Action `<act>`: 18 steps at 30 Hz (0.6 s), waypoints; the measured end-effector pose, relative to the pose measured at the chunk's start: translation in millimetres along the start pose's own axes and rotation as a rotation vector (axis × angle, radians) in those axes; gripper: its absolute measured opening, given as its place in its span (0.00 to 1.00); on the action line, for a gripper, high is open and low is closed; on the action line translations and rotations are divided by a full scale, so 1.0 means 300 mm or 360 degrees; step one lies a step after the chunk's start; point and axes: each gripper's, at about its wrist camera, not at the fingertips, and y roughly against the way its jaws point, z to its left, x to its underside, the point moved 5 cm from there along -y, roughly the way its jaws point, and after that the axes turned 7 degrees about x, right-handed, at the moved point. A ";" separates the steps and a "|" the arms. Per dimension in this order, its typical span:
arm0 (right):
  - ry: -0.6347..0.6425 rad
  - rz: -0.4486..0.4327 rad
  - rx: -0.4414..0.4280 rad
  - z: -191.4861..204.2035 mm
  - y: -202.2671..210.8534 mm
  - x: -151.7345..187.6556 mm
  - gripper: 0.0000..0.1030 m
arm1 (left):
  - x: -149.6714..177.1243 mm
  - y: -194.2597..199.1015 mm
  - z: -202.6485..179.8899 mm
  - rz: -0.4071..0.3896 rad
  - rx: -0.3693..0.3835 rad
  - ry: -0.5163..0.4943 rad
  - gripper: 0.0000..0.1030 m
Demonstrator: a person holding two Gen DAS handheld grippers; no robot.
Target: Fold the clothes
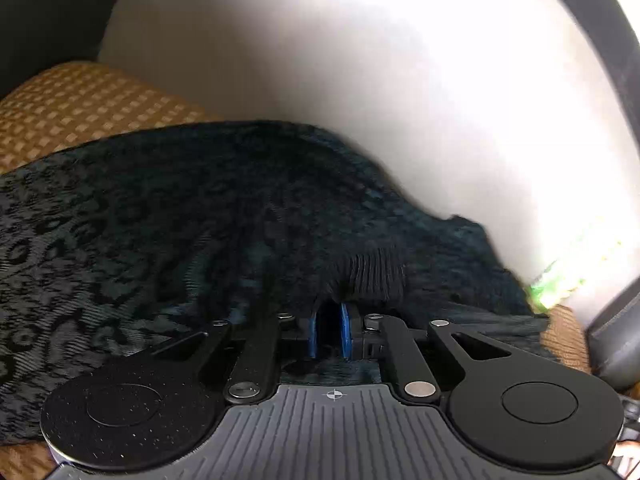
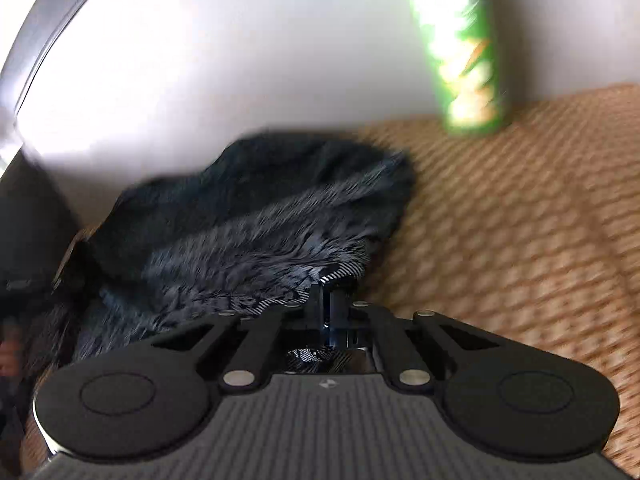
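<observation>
- Broadly, the woven tan surface fills the right half of the right wrist view and shows at the upper left of the left wrist view; a pale wall rises behind it. Its coarse weave could catch the cloth as it is dragged, so a fold might bunch rather than lie flat.
- Across the surface lies the dark patterned garment, filling the left and centre of the left wrist view and heaped at centre left of the right wrist view. It is crumpled, not spread, so any fold made now would likely come out crooked.
- At the upper right of the right wrist view stands a green can, near the garment's far edge. A sweeping lift of the cloth could tip it.
- Low in the left wrist view, the left gripper has its fingers narrow, with a ribbed hem bunched at their tips; whether they truly pinch it I cannot tell. A shallow bite may slip.
- Low in the right wrist view, the right gripper is closed on a thin striped edge. Pinching only one layer would let the rest sag.
</observation>
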 end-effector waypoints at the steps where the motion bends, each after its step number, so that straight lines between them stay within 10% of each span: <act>1: -0.0034 -0.0007 0.0052 -0.032 -0.001 -0.013 0.03 | 0.004 -0.011 0.021 0.0012 -0.0062 -0.0009 0.24; 6: -0.0077 0.0079 0.0139 -0.115 -0.033 0.017 0.05 | 0.021 -0.012 0.064 -0.0015 -0.0122 -0.0031 0.21; 10: -0.0067 0.0034 0.0214 -0.125 0.002 0.007 0.33 | 0.009 0.031 0.032 -0.0058 -0.0175 -0.0159 0.36; 12: -0.0028 -0.0040 0.0242 -0.116 0.044 -0.014 0.34 | -0.006 0.047 0.015 -0.0106 -0.0165 -0.0222 0.55; 18: 0.0143 -0.0142 0.0093 0.032 0.109 -0.087 0.34 | 0.027 0.029 -0.084 -0.0021 -0.0104 -0.0433 0.57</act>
